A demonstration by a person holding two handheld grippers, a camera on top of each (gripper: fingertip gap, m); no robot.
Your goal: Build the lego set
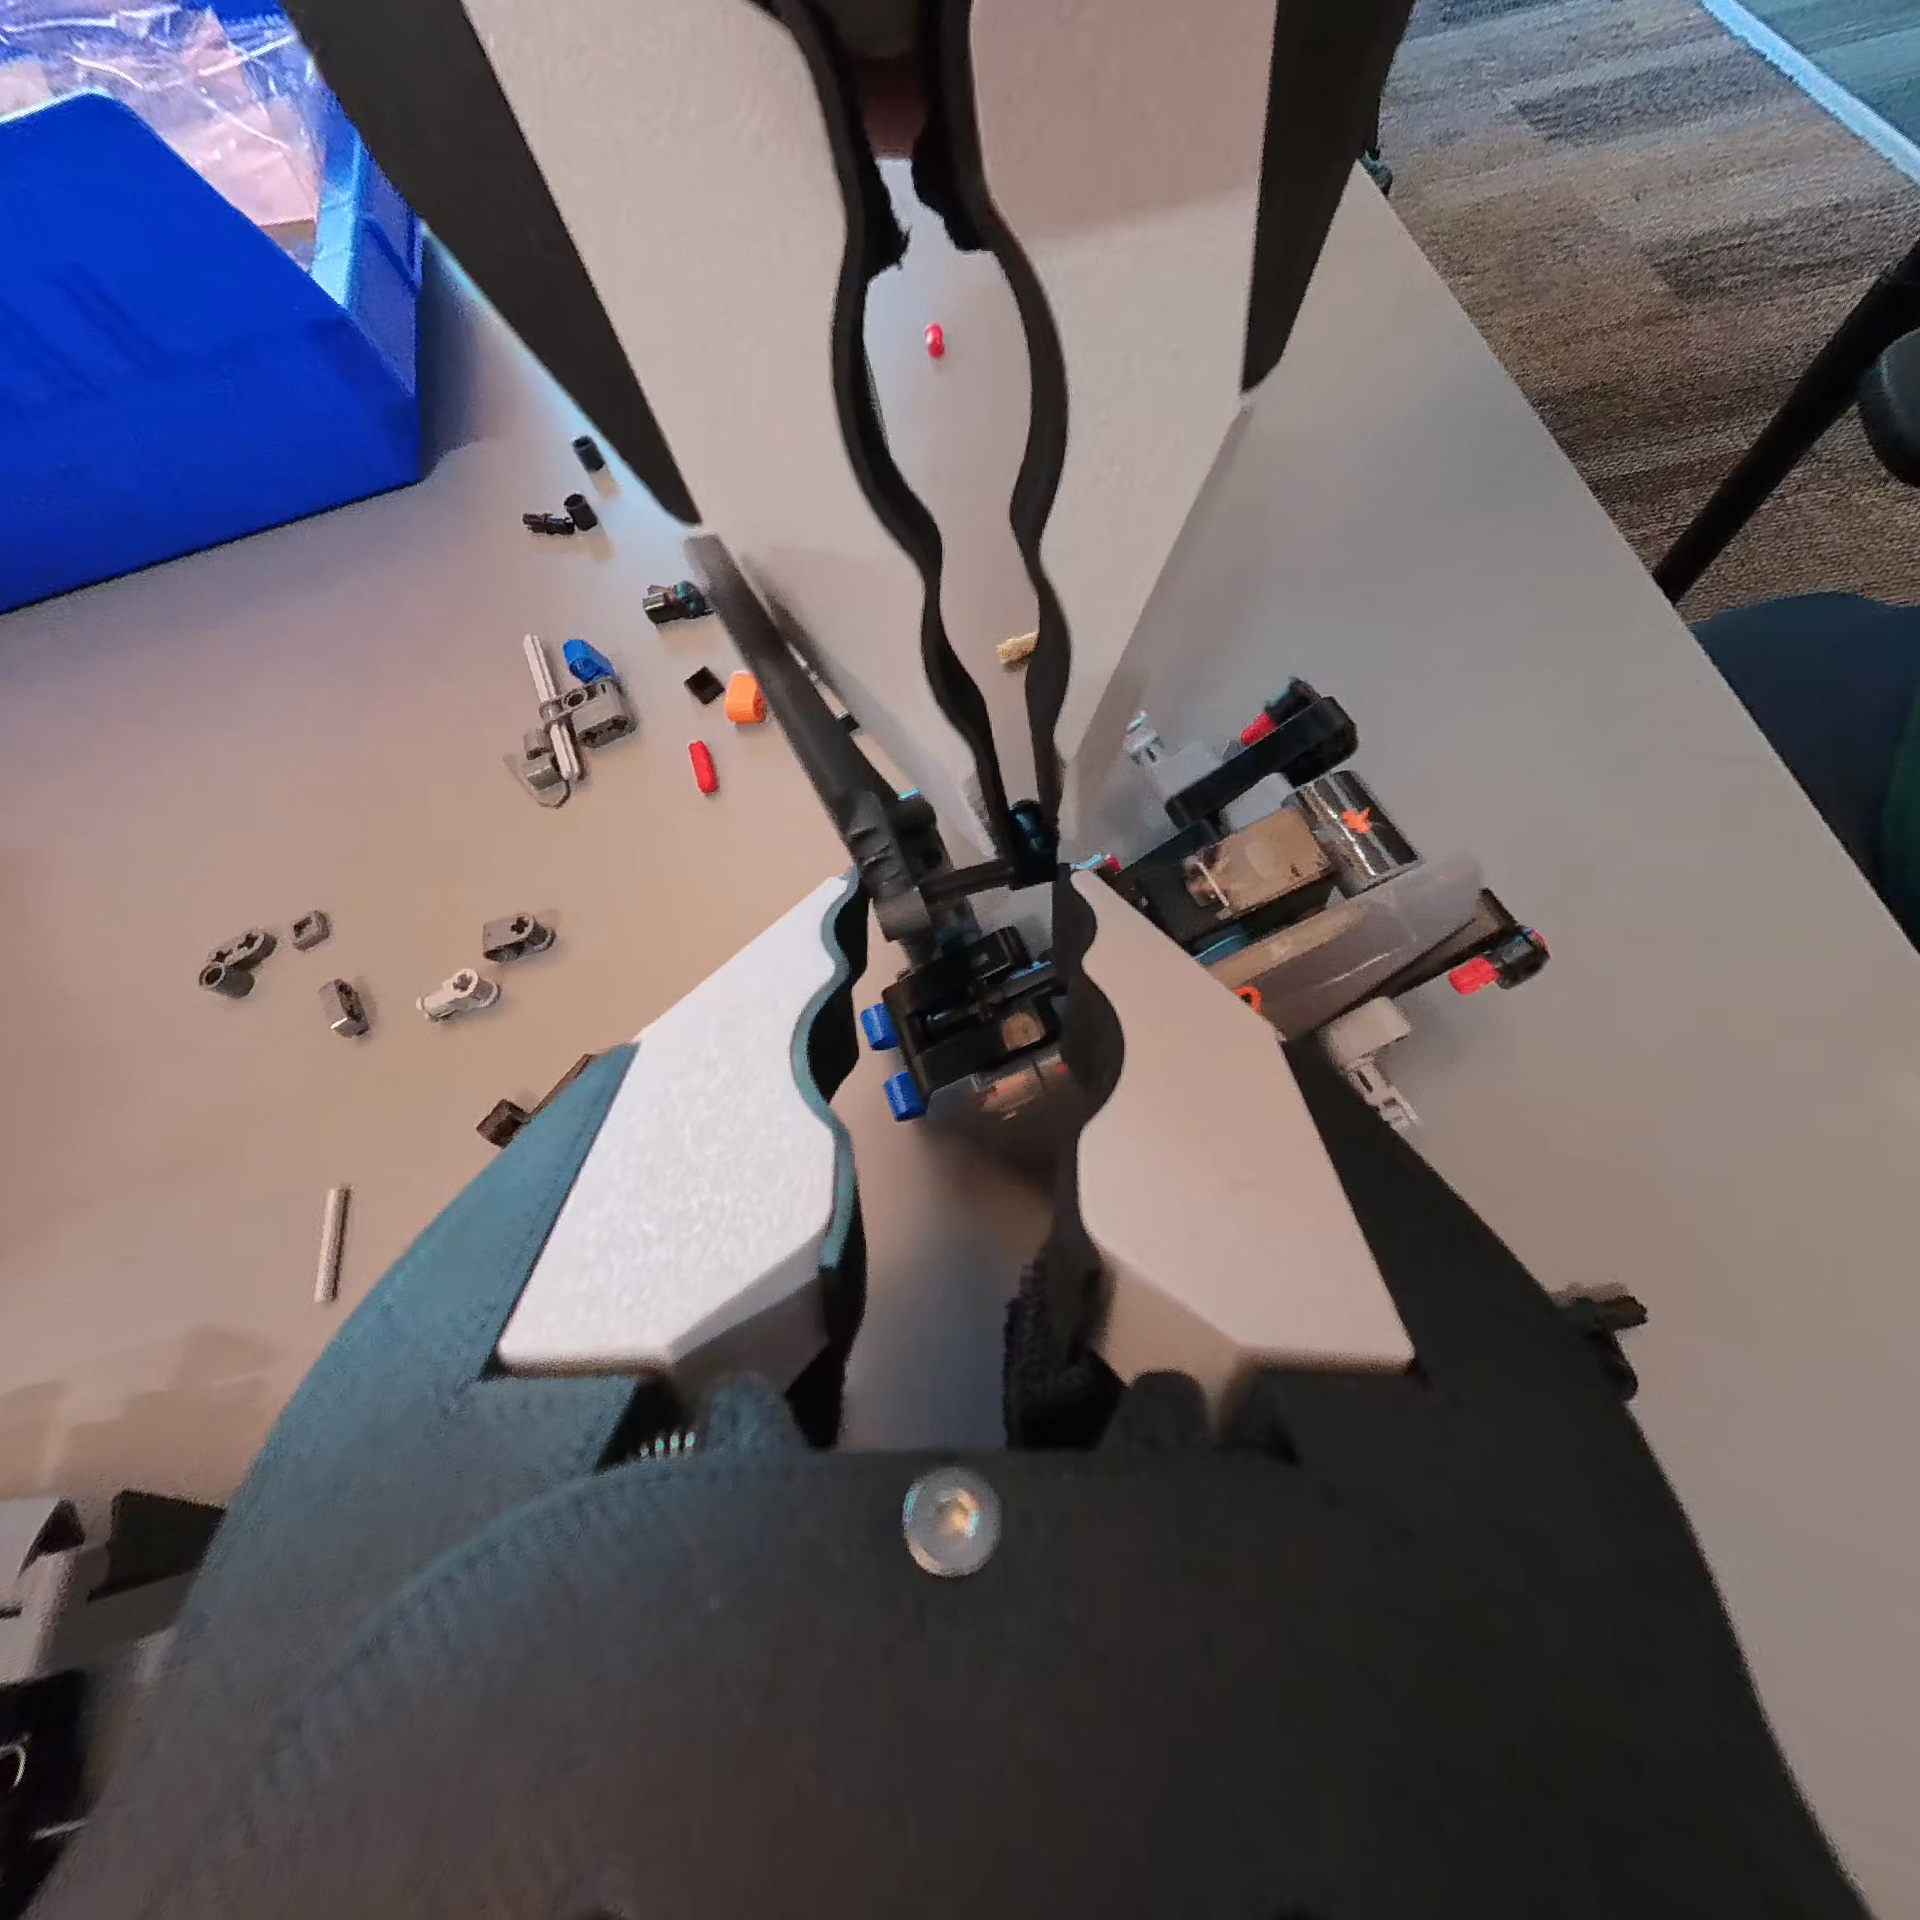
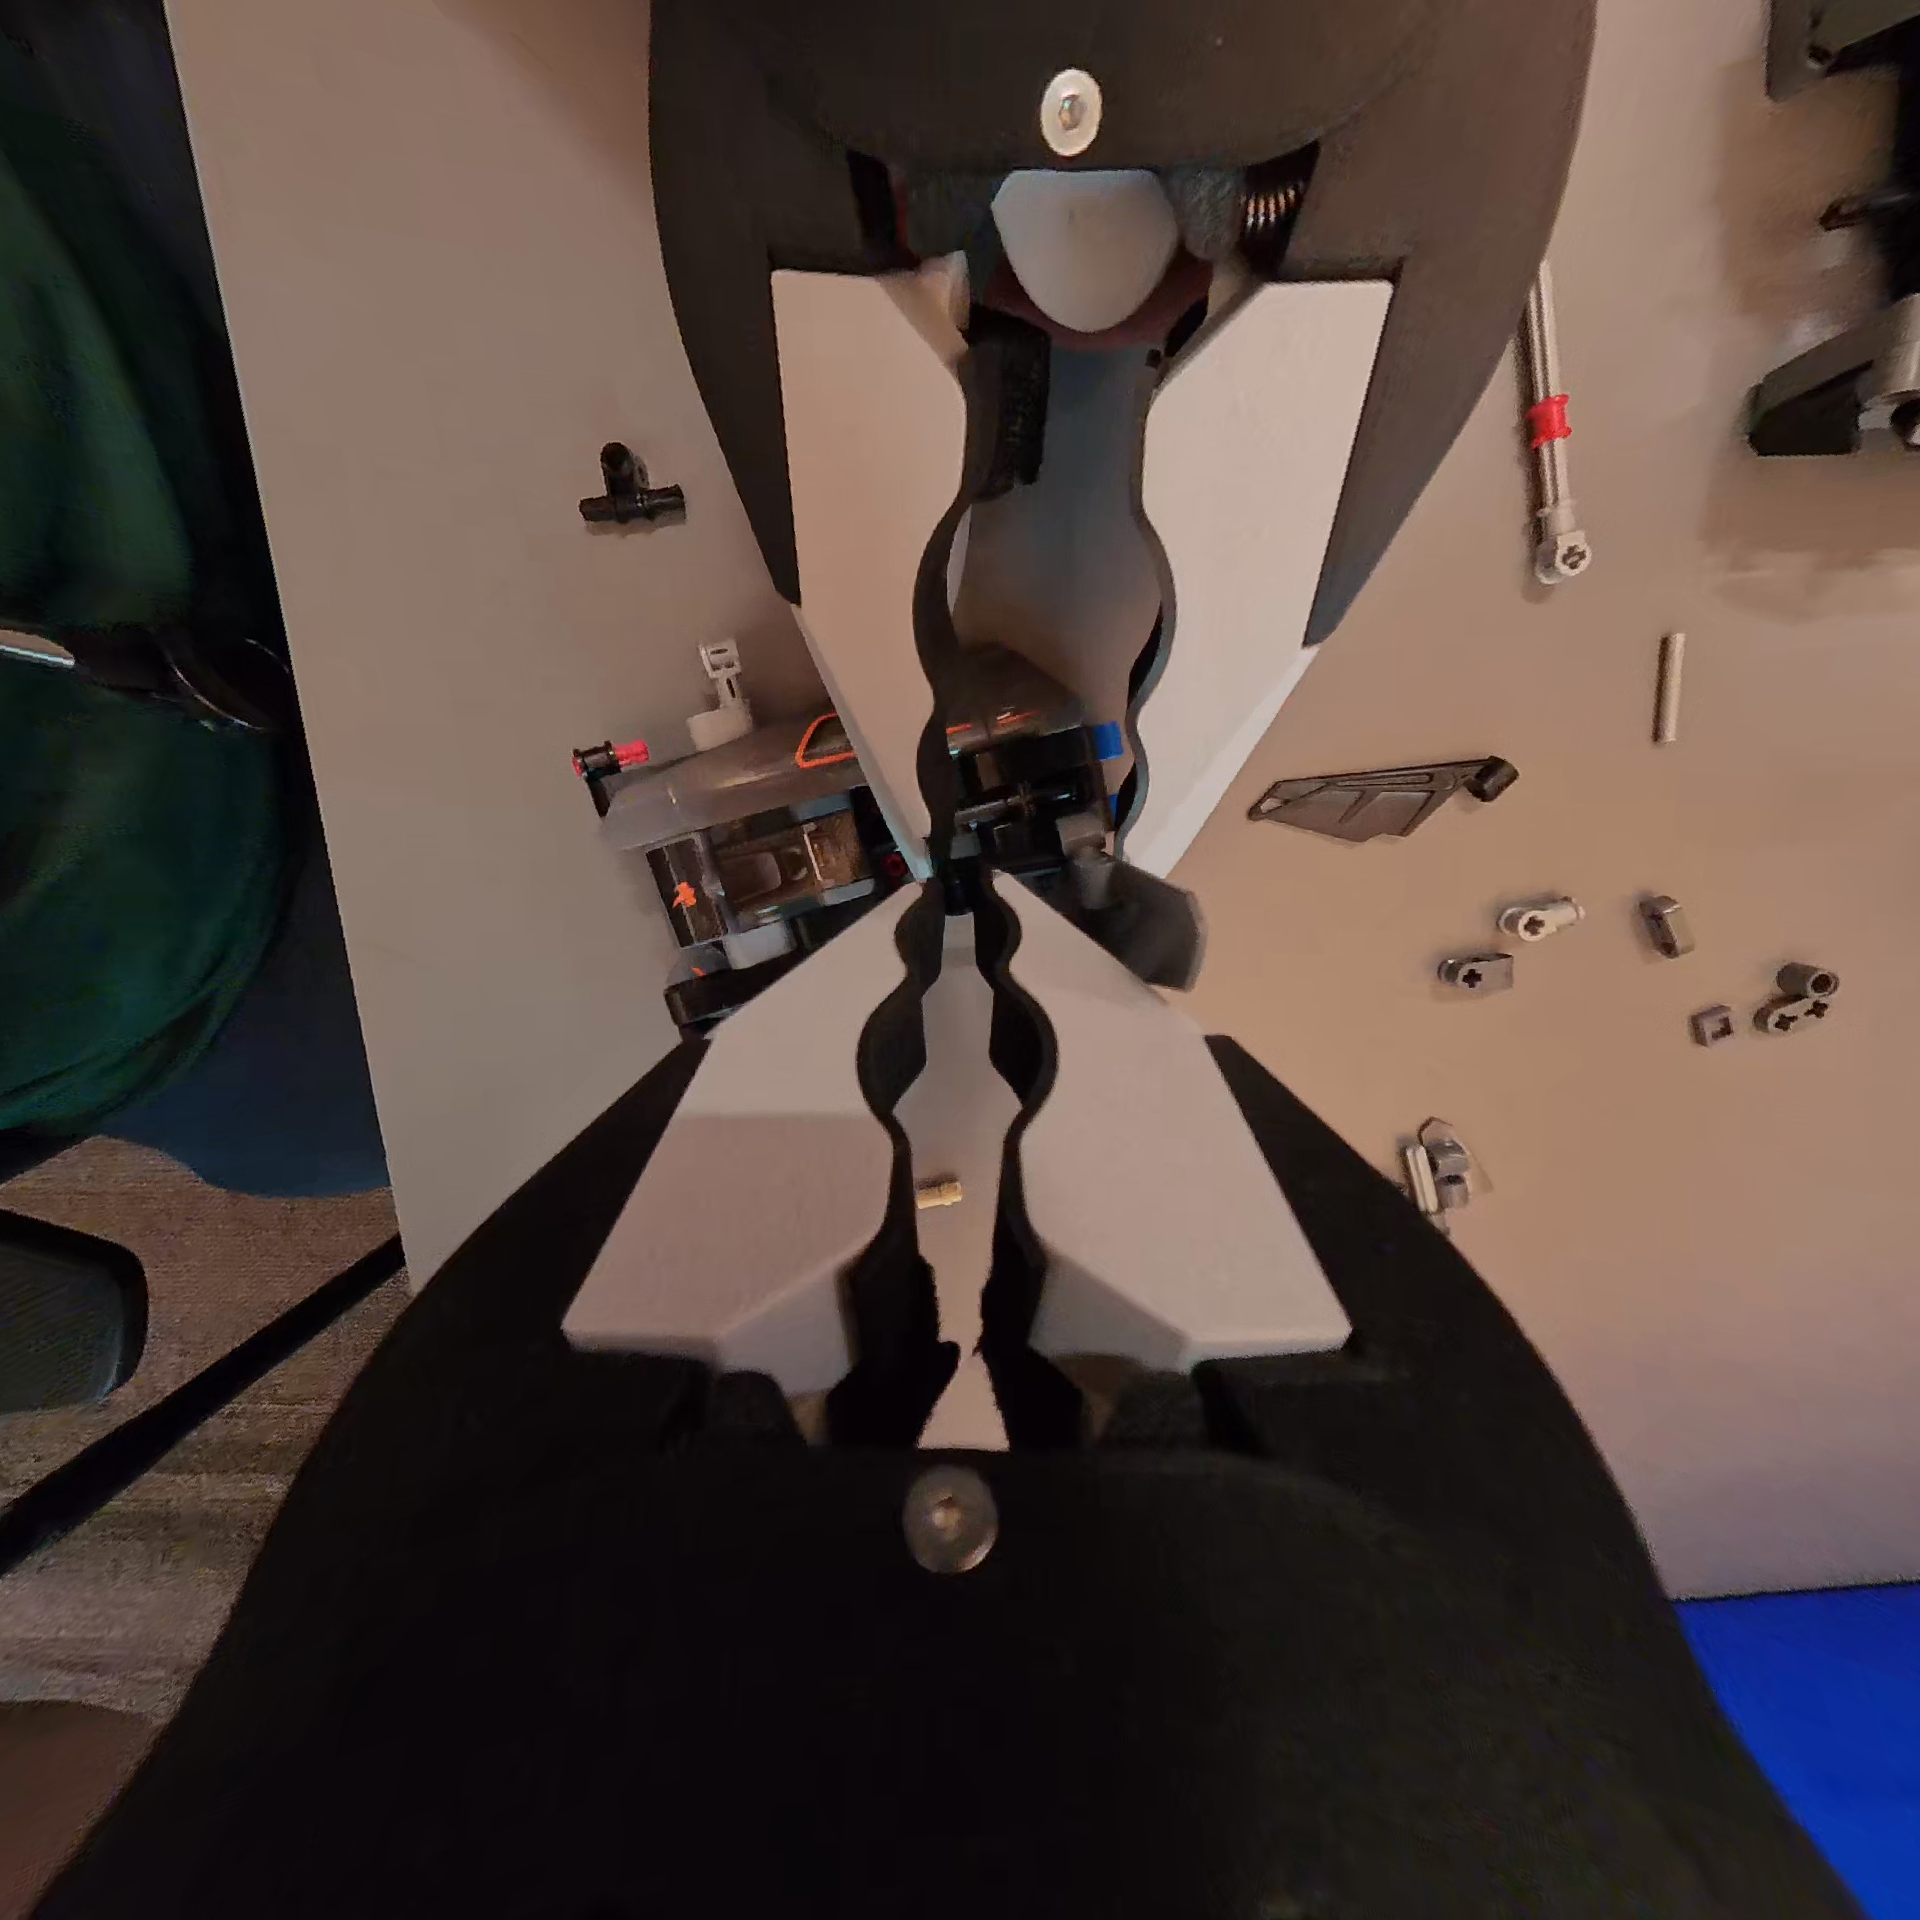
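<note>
The partly built lego model (image 1: 1299, 883) is grey and black with orange marks, red pins and blue pins; it lies on the beige table (image 1: 312, 727). It also shows in the right wrist view (image 2: 748, 831). My left gripper (image 1: 966, 904) is closed around the model's black end block (image 1: 966, 1008); it enters the right wrist view from the top (image 2: 1029, 831). My right gripper (image 2: 951, 894) is shut on a small black pin (image 1: 1029, 836) and holds it against the top of that block. It comes in from above in the left wrist view (image 1: 1029, 847). A long dark beam (image 1: 790, 686) sticks out beside the block.
A blue bin (image 1: 187, 364) stands at the table's far left. Loose parts lie around: grey connectors (image 1: 343, 966), an orange piece (image 1: 744, 698), a red pin (image 1: 703, 767), a tan pin (image 2: 938, 1192), a dark panel (image 2: 1371, 800), a grey axle (image 2: 1548, 436). The table edge (image 1: 1662, 582) borders carpet. Left and right tips are no more than a few centimetres apart.
</note>
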